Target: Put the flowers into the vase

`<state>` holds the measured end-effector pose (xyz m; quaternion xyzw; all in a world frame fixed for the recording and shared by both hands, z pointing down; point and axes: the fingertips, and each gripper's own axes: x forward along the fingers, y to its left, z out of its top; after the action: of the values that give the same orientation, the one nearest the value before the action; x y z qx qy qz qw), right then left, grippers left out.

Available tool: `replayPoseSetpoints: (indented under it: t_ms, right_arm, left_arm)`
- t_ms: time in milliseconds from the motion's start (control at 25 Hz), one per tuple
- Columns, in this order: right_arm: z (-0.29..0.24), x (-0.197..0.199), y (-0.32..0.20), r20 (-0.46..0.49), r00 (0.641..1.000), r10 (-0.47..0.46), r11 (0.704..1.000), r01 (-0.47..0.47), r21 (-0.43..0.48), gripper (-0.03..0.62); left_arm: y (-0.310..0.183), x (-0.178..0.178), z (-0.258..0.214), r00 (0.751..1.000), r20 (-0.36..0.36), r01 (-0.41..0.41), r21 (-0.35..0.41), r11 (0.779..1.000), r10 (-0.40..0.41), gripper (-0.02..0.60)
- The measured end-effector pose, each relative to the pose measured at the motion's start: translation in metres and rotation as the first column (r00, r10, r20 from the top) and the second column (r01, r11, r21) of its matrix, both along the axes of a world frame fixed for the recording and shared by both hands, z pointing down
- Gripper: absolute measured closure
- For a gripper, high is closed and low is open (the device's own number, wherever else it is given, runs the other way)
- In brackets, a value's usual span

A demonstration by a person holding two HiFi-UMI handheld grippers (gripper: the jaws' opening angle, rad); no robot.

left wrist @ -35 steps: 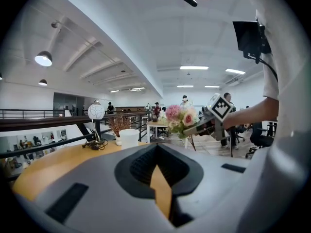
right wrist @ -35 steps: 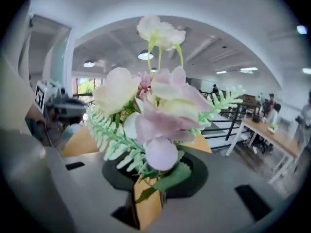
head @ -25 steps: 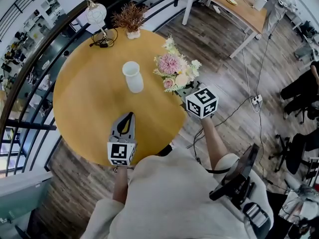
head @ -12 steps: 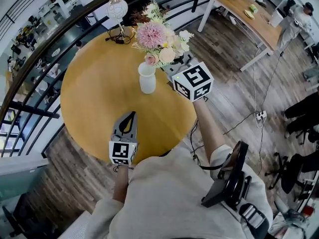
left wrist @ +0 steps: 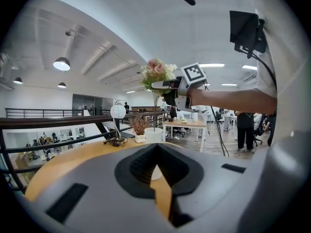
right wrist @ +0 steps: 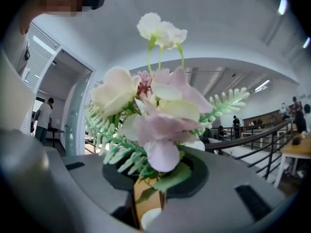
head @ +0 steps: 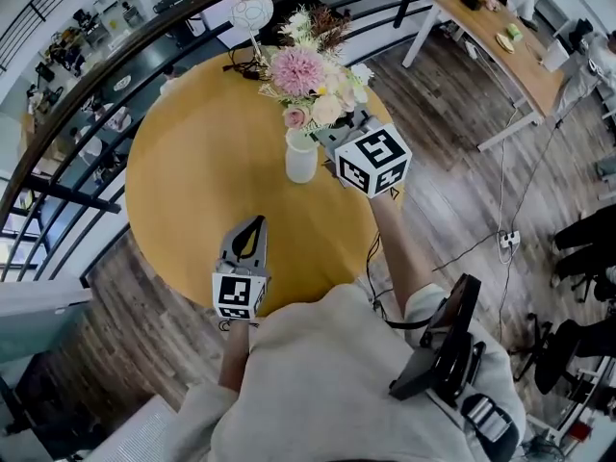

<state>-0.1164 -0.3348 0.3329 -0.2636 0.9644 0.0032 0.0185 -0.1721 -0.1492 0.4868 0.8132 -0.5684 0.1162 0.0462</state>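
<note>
A white vase (head: 301, 159) stands upright near the middle of the round wooden table (head: 192, 191). A bouquet of pink and cream flowers (head: 310, 77) hangs directly over it and hides its mouth. My right gripper (head: 334, 135) is shut on the bouquet's stems just right of the vase. In the left gripper view the flowers (left wrist: 158, 73) sit high above the vase (left wrist: 154, 136), with a thin stem running down to its rim; whether the stem is inside I cannot tell. In the right gripper view blooms (right wrist: 150, 120) fill the frame. My left gripper (head: 252, 227) hovers at the table's near edge, shut and empty.
At the table's far side stand a lamp with a round white shade (head: 252, 10), its cable, and a dried plant in a small pot (head: 332, 19). A dark railing (head: 87, 104) curves behind the table. A desk (head: 491, 37) stands far right, on the wooden floor.
My right gripper has lifted the bouquet from the table's right edge up and leftward to above the vase. The left gripper has barely shifted.
</note>
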Motion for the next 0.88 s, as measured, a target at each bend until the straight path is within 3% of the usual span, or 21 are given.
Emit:
replayPoseSetpoints:
  t_ms: [280,680,880]
  right_arm:
    - [0.068,0.002,-0.003,0.037,0.999,-0.022,0.992,0.026,-0.126,0.47]
    - [0.121,-0.003,-0.004,-0.013,1.0,0.005,0.986,-0.007,-0.169,0.468]
    - [0.132,-0.008,-0.005,-0.056,0.998,0.023,0.987,-0.032,-0.155,0.45]
  left_arm:
    - [0.001,-0.005,0.005,1.0,0.006,0.014,-0.029,0.999,-0.014,0.575]
    - [0.007,-0.01,0.012,1.0,0.027,0.014,-0.069,0.998,-0.012,0.575]
    - [0.005,-0.018,0.008,0.999,0.033,0.02,-0.05,0.999,-0.018,0.575]
